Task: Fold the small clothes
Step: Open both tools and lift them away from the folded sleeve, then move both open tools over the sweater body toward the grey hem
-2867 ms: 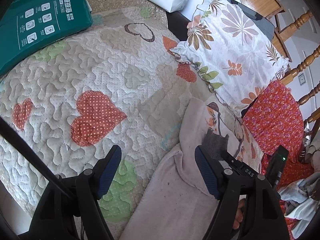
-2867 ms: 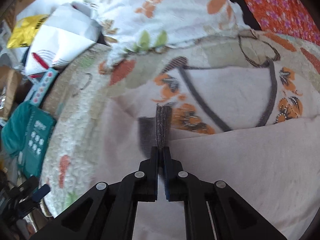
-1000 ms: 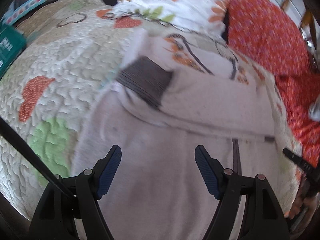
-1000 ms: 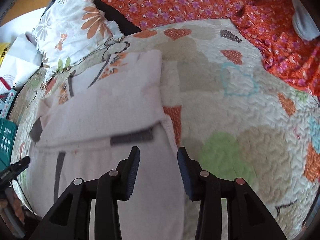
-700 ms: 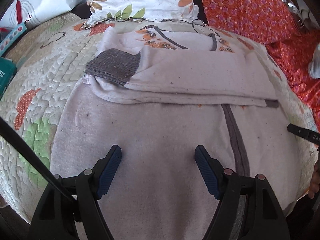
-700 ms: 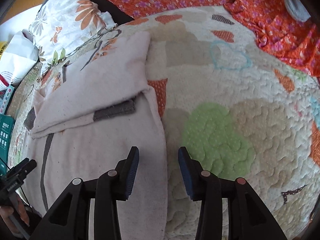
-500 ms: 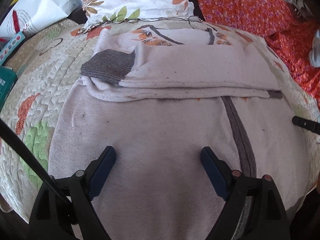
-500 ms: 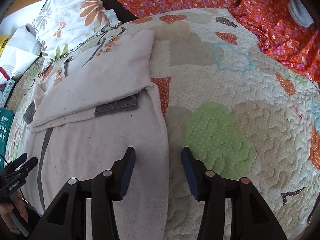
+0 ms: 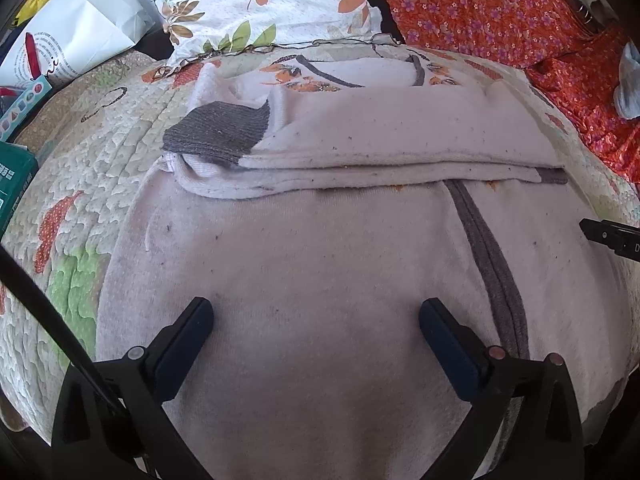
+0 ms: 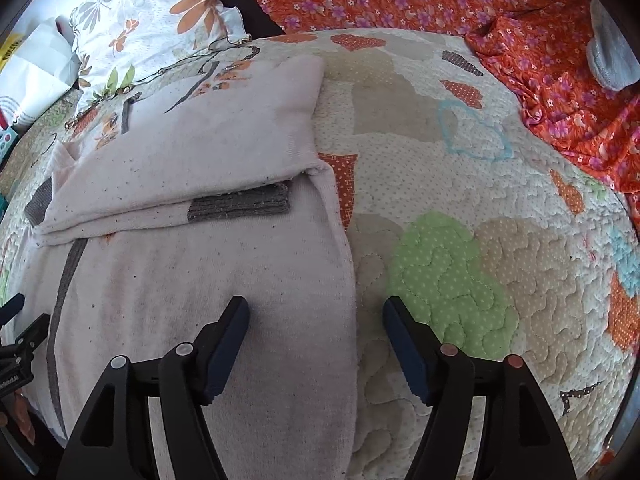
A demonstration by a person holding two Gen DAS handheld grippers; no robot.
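A pale pink knitted sweater with grey trim lies flat on a quilted bedspread patched with red, green and beige hearts. At its left end, a grey ribbed cuff sits on top of the folded sleeve layers, just beside the sweater's left edge. The sleeves are folded across the chest into a long flat band, whose stacked edges run straight across the garment. Beyond the band, orange flowers and a grey curved line decorate the upper part. Below the fold, the body spreads smooth, dotted with small dark specks, and a grey vertical stripe runs down its right part. In the right wrist view a second grey cuff peeks from under the band near the sweater's right edge.

The left claw hangs wide open over the lower body of the sweater, holding nothing. The right claw is also spread, empty, straddling the sweater's right edge, one finger over cloth and the other over the bedspread.
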